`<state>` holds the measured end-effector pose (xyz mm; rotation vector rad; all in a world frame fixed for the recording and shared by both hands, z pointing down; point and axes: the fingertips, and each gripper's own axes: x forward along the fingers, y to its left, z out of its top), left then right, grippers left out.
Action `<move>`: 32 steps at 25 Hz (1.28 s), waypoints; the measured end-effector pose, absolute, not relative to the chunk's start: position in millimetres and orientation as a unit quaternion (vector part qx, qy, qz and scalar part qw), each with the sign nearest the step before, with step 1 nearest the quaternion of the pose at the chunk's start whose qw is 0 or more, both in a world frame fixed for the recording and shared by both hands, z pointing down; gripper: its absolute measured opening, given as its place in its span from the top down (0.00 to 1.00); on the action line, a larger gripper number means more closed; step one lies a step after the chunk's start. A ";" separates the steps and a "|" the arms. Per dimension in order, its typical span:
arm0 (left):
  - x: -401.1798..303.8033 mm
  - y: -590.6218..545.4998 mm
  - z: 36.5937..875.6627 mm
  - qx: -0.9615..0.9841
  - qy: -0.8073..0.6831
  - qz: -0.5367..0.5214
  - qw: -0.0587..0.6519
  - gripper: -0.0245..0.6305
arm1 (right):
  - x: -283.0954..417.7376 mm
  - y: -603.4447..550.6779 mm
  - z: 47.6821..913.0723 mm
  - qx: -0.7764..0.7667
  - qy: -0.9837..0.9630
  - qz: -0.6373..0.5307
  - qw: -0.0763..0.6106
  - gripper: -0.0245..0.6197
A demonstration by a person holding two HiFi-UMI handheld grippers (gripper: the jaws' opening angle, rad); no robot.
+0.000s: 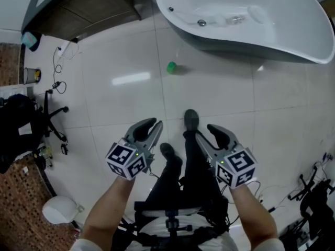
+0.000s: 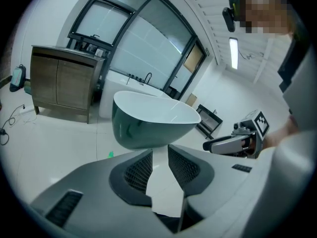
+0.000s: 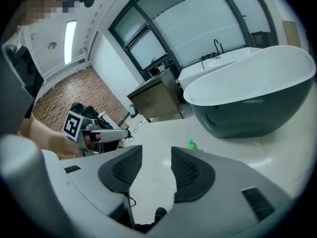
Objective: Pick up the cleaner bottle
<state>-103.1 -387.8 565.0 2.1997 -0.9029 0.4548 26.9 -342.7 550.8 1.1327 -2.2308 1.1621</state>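
A small green cleaner bottle [image 1: 171, 67] stands on the white tiled floor just in front of the bathtub [image 1: 272, 51]. It also shows small and far off as the green bottle [image 2: 110, 154] in the left gripper view and the green bottle [image 3: 191, 144] in the right gripper view. Both grippers are held low before the person, well short of the bottle. My left gripper [image 1: 152, 125] has a gap between its jaws and nothing in it. My right gripper [image 1: 208, 133] is open and empty too. Each gripper camera sees the other: the right gripper [image 2: 233, 143] and the left gripper [image 3: 104, 134].
The person's dark legs and shoes [image 1: 191, 120] lie between the grippers. A wooden cabinet [image 1: 89, 7] stands at the back left with cables [image 1: 58, 69] on the floor. An office chair [image 1: 31, 124], a brick-patterned rug [image 1: 21, 203] and a white round object [image 1: 58, 209] sit at the left.
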 end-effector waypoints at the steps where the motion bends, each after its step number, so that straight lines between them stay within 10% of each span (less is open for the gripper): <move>1: -102.7 -389.1 570.9 0.849 -0.350 0.178 0.354 0.81 | 27.7 -343.7 555.2 0.402 -0.793 0.416 0.191 0.69; 32: -68.5 -448.3 795.0 0.827 -0.341 0.251 0.371 0.81 | 55.1 -364.4 716.9 0.383 -0.755 0.486 0.216 0.69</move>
